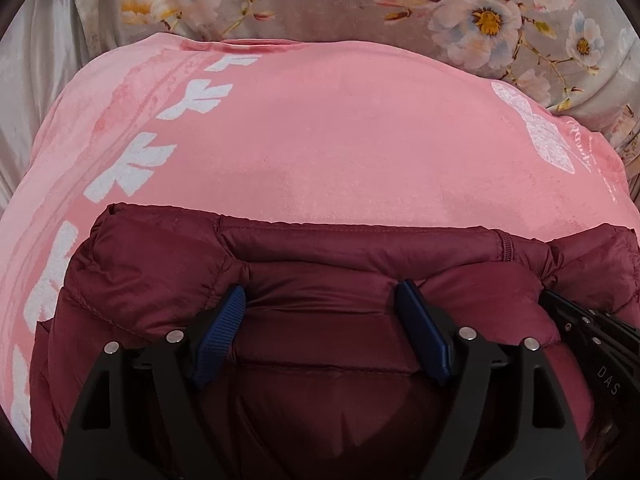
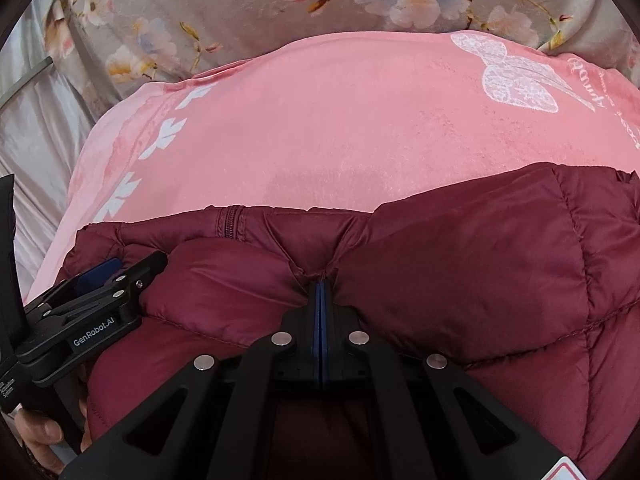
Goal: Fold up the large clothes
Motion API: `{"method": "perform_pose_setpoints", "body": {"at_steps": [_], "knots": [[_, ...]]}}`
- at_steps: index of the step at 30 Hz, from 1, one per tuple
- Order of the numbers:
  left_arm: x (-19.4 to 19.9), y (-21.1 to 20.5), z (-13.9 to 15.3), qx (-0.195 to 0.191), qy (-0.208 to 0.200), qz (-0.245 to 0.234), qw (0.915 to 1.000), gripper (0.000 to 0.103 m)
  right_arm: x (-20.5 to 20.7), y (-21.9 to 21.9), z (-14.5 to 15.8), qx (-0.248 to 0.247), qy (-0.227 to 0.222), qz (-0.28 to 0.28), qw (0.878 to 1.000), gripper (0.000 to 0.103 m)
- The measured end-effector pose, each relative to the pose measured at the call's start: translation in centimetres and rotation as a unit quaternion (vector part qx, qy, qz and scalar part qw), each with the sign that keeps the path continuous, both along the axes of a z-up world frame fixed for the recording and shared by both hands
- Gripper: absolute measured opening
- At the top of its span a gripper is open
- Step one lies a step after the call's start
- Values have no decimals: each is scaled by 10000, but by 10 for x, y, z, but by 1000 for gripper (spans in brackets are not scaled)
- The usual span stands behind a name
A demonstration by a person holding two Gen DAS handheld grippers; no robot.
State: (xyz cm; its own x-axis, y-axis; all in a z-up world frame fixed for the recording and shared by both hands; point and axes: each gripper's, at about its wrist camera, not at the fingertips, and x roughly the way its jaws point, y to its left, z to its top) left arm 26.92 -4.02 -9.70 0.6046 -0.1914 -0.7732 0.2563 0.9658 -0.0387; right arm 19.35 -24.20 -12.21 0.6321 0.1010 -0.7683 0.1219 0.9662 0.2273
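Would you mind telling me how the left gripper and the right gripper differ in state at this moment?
The left gripper has its jaws spread wide over the maroon jacket, with a puffy fold between them; the right gripper is shut tight, pinching a crease of that jacket. The left gripper's blue pads stand apart; the right gripper's pads meet. Both sit near the jacket's far edge, above the pink blanket.

A maroon puffer jacket [image 1: 320,280] lies bunched on a pink blanket [image 1: 320,140] printed with white leaf shapes and a white butterfly. The left gripper [image 1: 320,312] has its blue pads spread wide — a fold of jacket bulges between them, seemingly unpinched. Part of another black gripper [image 1: 592,332] shows at right. Floral bedding [image 1: 320,0] lies beyond.
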Motion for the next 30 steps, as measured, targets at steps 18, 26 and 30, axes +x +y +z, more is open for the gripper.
{"method": "perform_pose_setpoints", "body": {"at_steps": [18,26,30], "knots": [[1,-8,-4,244,-65,30,9997,84,-1,-4,-4,282,-114,-39,9995,0],[1,-11,-4,431,-67,70,9990,87,0,-6,-3,338,-143,-69,9993,0],[-10,-4,9,467,7,117,9988,87,-23,0,19,-210,-366,-488,9979,4]]}}
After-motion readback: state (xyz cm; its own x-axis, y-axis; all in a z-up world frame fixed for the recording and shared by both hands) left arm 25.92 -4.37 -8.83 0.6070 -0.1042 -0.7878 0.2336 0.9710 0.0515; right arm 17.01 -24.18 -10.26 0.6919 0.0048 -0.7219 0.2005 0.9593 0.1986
